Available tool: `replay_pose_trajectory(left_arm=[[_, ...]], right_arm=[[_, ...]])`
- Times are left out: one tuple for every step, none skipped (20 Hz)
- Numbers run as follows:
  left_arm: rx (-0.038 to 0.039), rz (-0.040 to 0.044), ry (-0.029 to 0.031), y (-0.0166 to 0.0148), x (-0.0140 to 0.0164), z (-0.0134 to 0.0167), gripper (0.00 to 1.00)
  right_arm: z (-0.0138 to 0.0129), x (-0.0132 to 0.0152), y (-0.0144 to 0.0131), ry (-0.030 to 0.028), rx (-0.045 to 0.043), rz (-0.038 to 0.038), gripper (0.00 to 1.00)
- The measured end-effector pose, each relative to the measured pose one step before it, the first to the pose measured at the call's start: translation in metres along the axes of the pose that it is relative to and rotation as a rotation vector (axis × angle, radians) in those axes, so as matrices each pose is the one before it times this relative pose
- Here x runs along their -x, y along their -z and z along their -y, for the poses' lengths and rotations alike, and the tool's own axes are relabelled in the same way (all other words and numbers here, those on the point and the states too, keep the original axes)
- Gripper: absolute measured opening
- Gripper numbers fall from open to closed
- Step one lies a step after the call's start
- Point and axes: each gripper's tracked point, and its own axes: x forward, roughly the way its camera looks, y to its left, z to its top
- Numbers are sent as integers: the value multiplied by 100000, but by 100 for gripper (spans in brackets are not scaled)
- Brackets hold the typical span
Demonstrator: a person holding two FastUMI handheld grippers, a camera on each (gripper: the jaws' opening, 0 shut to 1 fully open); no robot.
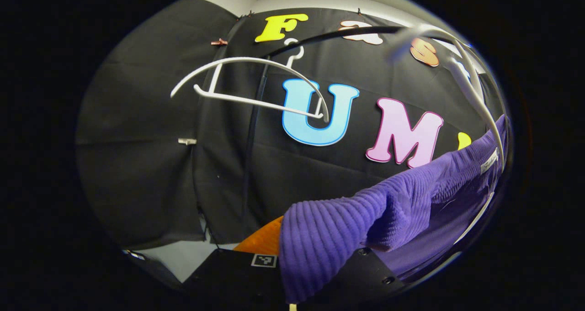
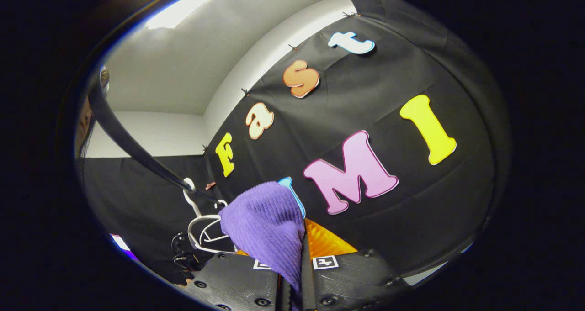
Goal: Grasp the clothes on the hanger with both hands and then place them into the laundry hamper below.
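Between the 2 fingers of the right gripper (image 2: 296, 274), a fold of the purple ribbed garment (image 2: 267, 226) is pinched; the fingers are closed together on the cloth, which bunches up ahead of the tool. Beyond it, to the tool's left, white hangers (image 2: 201, 226) hang from a black rail (image 2: 132, 144) running up and away to the left.

Left gripper view: the same purple garment (image 1: 347, 215) is draped over the tool's right finger and stretches up and to the right, where it hangs on a white hanger (image 1: 470, 87) close to the camera. A small tag (image 1: 489, 161) sits on the cloth near that hanger. Left gripper (image 1: 292, 274): cloth covers the gap between the fingers, so I cannot tell whether they are apart or pressing on it. Ahead and up-left of the tool, 1 bare white hanger (image 1: 247, 85) hangs from the black rail (image 1: 338, 34), well apart from the garment.
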Motion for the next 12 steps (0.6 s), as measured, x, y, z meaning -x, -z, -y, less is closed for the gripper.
replay_pose_trajectory(left_arm=[[-1616,-1386,3055,546,238,1599,11],[-2013,-1445,2112,638,181,1272,11],[-1484,-1107,2605,451,175,1360,11],[-155,-1148,2772,487,184,1270,11],[423,-1898,2327,795,87,1192,11],[119,-1642,2286,735,259,1049,11],[-325,-1172,1434,412,288,773,11],[-730,-1268,1056,575,108,669,11],[-681,-1523,777,521,174,448,11],[-374,-1725,527,894,105,272,11],[-496,-1511,436,608,269,198,11],[-428,-1793,557,753,239,267,11]], right_arm=[[684,-86,298,1799,-403,417,17],[898,-287,250,2600,-54,-116,17],[1136,-207,1,3586,103,540,17],[1393,-213,-61,3965,31,737,18],[1752,-335,115,5461,636,656,18],[1963,-206,298,5190,599,-349,18],[1388,-55,490,4631,63,-861,18],[1123,108,778,3372,697,-1471,18],[756,209,1202,2418,1682,-3039,18],[509,227,1949,1769,2597,-4338,18],[275,303,1727,1326,2662,-4761,18],[8,308,1958,536,1968,-4855,18]])
